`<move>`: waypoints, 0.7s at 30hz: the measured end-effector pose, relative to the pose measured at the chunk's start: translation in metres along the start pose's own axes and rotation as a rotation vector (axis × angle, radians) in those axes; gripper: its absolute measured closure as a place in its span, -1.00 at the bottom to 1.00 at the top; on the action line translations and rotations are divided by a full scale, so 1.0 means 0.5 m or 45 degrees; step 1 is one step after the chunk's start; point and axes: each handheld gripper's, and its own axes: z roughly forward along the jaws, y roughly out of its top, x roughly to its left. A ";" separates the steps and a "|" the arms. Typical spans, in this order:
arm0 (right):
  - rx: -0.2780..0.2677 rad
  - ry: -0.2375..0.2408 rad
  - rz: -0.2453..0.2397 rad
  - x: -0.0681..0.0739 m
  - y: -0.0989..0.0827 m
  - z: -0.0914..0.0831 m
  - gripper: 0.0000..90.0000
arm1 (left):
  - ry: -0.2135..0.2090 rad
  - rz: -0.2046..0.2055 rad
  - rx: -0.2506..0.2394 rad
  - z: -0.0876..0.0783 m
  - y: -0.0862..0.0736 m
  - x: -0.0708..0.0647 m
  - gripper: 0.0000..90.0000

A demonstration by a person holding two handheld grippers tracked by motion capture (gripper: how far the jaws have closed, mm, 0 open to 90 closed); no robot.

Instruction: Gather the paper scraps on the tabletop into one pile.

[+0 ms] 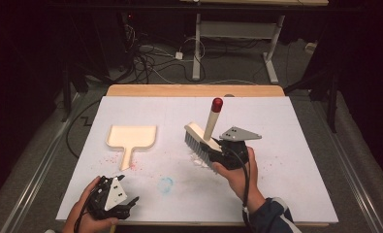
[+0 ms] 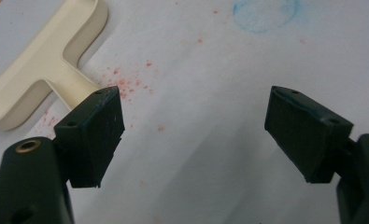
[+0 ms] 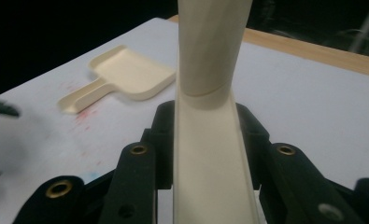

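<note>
Two grippers are at work over the white bench point(image 1: 286, 145). The right gripper point(image 1: 217, 145) is clamped on the cream handle of a hand brush point(image 1: 206, 131); in the right gripper view the two black jaws press against either side of that handle point(image 3: 208, 154), which runs straight up the middle of the picture. In the high view the brush is tilted, its red-tipped handle end pointing up and away from the person, its grey bristles point(image 1: 195, 145) hanging down at the left, over a small heap of white crumbs point(image 1: 199, 161) on the bench surface. Whether the bristles touch the surface cannot be told.

The left gripper point(image 1: 131, 203) sits near the bench's front edge, held in the person's left hand point(image 1: 82, 213). Its jaws stand wide apart with nothing between them; beneath them lies bare white surface speckled with red powder point(image 2: 126, 84).

Just beyond that powder lies a cream dustpan point(image 1: 131, 137), flat on the bench, its short handle pointing towards the person. A faint blue ring-shaped smudge point(image 1: 166, 184) marks the surface between the two grippers.
</note>
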 end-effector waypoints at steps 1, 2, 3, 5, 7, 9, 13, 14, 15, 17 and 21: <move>-0.005 0.048 -0.034 -0.003 -0.006 -0.006 0.50 | 0.000 0.000 0.000 0.000 0.000 -0.001 -0.58; -0.006 0.093 -0.073 -0.006 -0.014 -0.010 0.50 | 0.000 0.005 0.004 0.000 0.001 -0.001 -0.58; 0.006 0.143 -0.132 -0.008 -0.021 -0.012 0.50 | -0.001 0.004 0.005 0.001 0.001 -0.001 -0.58; 0.029 0.225 -0.260 -0.011 -0.035 -0.016 0.50 | 0.003 0.006 0.003 0.001 0.002 -0.002 -0.58; 0.052 0.327 -0.360 -0.015 -0.050 -0.017 0.49 | 0.002 0.001 0.004 0.002 0.002 -0.002 -0.58; 0.088 0.415 -0.417 -0.026 -0.065 -0.014 0.50 | 0.001 0.003 0.005 0.003 0.002 -0.001 -0.58; 0.169 0.440 -0.492 -0.056 -0.089 0.005 0.50 | -0.001 0.003 0.006 0.004 0.002 -0.002 -0.58; 0.162 0.442 -0.480 -0.066 -0.092 0.009 0.50 | -0.001 0.002 0.006 0.004 0.002 -0.001 -0.58; 0.156 0.439 -0.459 -0.077 -0.093 0.012 0.50 | -0.002 0.002 0.006 0.004 0.001 -0.001 -0.58; 0.140 0.415 -0.432 -0.099 -0.091 0.019 0.50 | -0.005 0.001 0.007 0.005 0.002 -0.001 -0.58; 0.115 0.374 -0.386 -0.125 -0.085 0.034 0.50 | -0.007 0.007 0.015 0.007 0.003 -0.002 -0.58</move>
